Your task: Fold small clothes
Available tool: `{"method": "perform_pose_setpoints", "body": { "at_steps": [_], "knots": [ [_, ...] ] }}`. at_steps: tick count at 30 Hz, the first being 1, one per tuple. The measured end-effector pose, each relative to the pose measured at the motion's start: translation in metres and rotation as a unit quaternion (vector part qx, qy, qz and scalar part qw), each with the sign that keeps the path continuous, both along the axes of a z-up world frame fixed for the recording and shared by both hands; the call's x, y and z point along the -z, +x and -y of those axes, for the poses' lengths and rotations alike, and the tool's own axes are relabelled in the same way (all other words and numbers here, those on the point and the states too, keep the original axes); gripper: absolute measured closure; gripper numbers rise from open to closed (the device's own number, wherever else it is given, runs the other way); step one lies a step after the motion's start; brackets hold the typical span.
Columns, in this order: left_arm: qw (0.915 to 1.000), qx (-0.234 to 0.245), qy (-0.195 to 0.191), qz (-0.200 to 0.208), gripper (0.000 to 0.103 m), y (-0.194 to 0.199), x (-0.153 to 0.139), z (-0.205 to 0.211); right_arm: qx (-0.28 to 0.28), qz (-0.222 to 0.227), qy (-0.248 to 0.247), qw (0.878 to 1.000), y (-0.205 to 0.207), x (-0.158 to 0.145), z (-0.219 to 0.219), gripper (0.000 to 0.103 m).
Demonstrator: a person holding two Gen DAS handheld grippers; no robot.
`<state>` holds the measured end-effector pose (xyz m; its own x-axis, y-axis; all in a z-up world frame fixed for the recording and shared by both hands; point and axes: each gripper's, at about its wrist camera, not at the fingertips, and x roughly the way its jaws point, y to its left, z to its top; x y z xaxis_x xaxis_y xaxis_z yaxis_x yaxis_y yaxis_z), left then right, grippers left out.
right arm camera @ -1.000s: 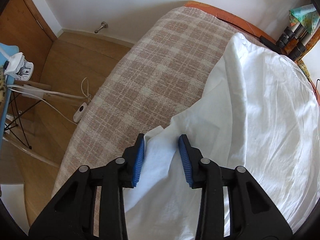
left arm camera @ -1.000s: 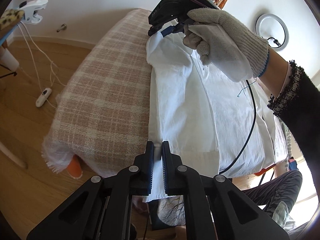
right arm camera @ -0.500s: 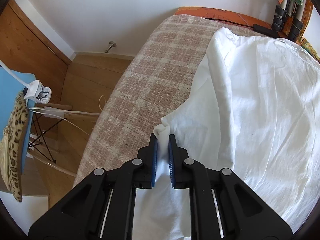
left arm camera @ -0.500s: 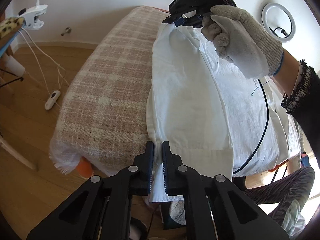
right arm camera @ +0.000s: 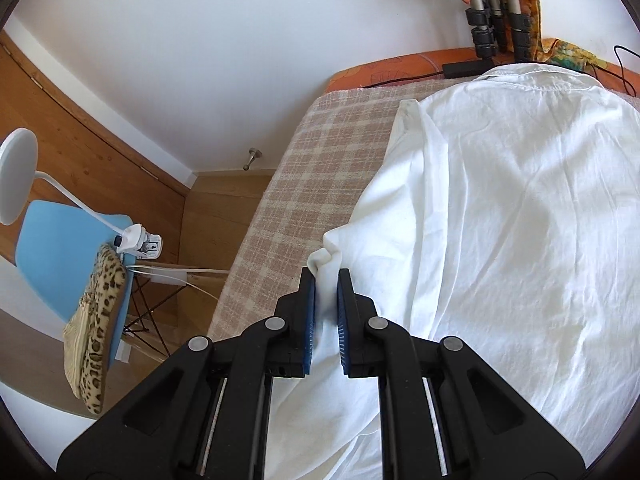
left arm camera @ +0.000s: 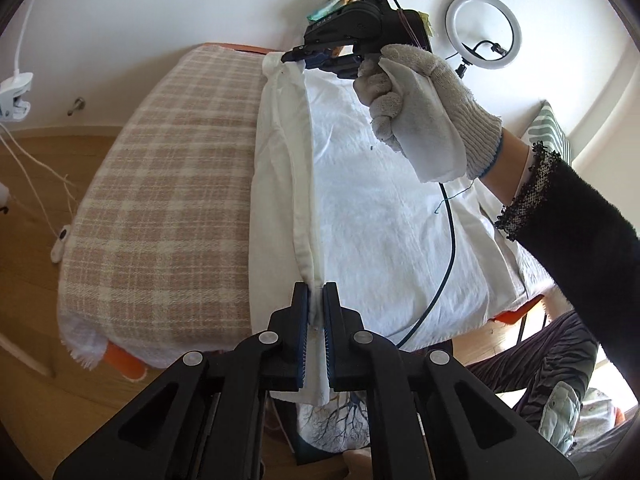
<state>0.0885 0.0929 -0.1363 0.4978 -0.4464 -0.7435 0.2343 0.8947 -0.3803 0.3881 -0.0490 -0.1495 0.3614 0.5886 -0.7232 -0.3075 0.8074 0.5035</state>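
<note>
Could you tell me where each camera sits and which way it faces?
Left wrist: on the left gripper, looking along the white shirt toward the wall; shows its fingers, the gloved right hand and the right gripper.
Right wrist: on the right gripper, looking across the shirt; shows only its fingers.
Shared: shirt, plaid blanket.

White shirt [right arm camera: 500, 220] runs past the right edge.

Checked blanket [left arm camera: 168, 184] over orange table [right arm camera: 404, 68], white shirt [left arm camera: 384, 216] on top
</note>
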Motion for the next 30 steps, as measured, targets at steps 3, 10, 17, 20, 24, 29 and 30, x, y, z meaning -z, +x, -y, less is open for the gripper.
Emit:
{"method": "perform_pose_setpoints", "body": {
  "at_steps": [3,10,17,20,24,29,30],
  "knots": [
    [0.9997,0.024,-0.003,-0.006,0.097,0.003,0.000,0.018,0.009,-0.004,0.021,1.000,-0.006,0.000,0.024,0.092],
    [0.9977,0.065,-0.003,-0.017,0.097,-0.002,0.003,0.049,0.016,-0.013,0.037,0.999,-0.011,0.002,0.067,0.092],
    [0.9943,0.095,0.003,-0.048,0.097,0.003,0.017,0.077,0.033,-0.039,0.006,0.999,-0.007,0.026,0.095,0.091],
    [0.9910,0.115,0.006,-0.068,0.088,0.003,0.023,0.089,0.034,-0.025,-0.056,0.998,-0.009,0.027,0.092,0.084],
    [0.9888,0.134,0.002,-0.066,0.088,-0.008,0.018,0.093,0.036,0.007,-0.108,0.993,-0.015,0.022,0.095,0.063],
    [0.9872,0.148,-0.042,-0.044,0.088,-0.022,-0.002,0.084,0.044,0.022,-0.086,0.995,-0.028,0.004,0.113,0.063],
    [0.9870,0.149,-0.049,-0.034,0.088,-0.024,-0.007,0.082,0.044,0.028,-0.085,0.995,-0.032,-0.001,0.117,0.063]
  ]
}}
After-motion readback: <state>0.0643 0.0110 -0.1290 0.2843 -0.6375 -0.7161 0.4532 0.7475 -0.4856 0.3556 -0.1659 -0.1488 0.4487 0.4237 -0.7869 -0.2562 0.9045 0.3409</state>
